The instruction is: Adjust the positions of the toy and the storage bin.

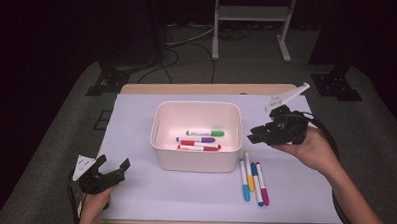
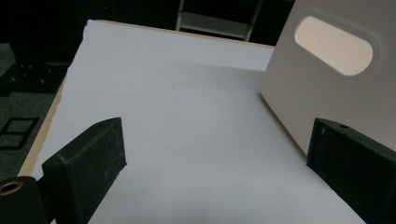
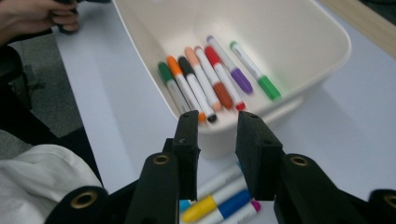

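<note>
A white bin [image 1: 195, 159] stands mid-table with several markers [image 1: 200, 140] lying on its floor, seen closer as green, orange, black, red and purple markers [image 3: 210, 79]. More markers [image 1: 253, 181] lie side by side on the table just right of the bin. My right gripper [image 1: 251, 135] hovers above the table at the bin's right side, pointing toward it. Its jaws stand a little apart with nothing between them [image 3: 217, 121]. My left gripper [image 1: 114, 161] rests low near the front left corner, jaws wide open and empty [image 2: 217, 135], facing the bin's handle wall [image 2: 299, 93].
The table's white sheet [image 1: 136, 120] covers most of the top, with a wooden edge at the back [image 1: 207, 88]. A metal frame [image 1: 252, 24] and cables lie on the floor beyond. A white sleeve [image 3: 42, 182] shows below the right gripper.
</note>
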`<state>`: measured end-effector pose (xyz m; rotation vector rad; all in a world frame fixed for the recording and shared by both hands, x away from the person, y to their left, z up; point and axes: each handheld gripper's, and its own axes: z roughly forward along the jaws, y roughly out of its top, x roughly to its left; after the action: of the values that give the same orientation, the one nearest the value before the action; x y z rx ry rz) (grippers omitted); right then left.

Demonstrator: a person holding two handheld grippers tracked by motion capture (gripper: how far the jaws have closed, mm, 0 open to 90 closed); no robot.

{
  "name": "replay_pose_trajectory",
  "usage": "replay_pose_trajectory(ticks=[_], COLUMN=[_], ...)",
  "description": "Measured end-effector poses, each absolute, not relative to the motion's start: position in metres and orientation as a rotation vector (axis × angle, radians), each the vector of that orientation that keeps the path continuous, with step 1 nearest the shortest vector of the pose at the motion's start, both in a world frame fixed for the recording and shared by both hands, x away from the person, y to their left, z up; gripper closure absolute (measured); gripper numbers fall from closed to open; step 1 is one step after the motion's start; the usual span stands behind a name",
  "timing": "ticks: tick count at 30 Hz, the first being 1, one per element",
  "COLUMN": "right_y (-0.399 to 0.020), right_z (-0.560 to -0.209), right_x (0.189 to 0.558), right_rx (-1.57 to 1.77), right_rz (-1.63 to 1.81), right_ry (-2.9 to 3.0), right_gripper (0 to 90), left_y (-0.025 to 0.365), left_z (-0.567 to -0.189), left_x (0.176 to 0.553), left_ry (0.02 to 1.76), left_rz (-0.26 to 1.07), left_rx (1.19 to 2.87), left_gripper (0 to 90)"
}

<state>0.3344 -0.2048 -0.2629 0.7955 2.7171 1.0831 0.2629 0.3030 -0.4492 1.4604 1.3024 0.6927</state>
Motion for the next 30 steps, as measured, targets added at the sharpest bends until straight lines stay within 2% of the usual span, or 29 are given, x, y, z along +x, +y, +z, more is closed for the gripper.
replay_pose_trajectory(ticks=[5, 15, 30], right_y=[-0.228, -0.246, -0.24], right_z=[-0.306, -0.403, -0.429], right_x=[0.329, 0.325, 0.322], right_rx=[0.918, 1.134, 1.201], right_rz=[1.033, 0.878, 0.8], right_ry=[2.731, 2.79, 2.742], right_gripper=[67.2, 63.5, 58.0], left_y=[0.302, 0.303, 0.304], left_z=[-0.449, -0.45, -0.449], left_x=[0.262, 0.263, 0.262], left_ry=[1.301, 1.305, 1.305], left_rz=[0.693, 0.695, 0.699], left_rx=[1.464, 1.46, 1.458], left_gripper=[3.2, 3.2, 3.2])
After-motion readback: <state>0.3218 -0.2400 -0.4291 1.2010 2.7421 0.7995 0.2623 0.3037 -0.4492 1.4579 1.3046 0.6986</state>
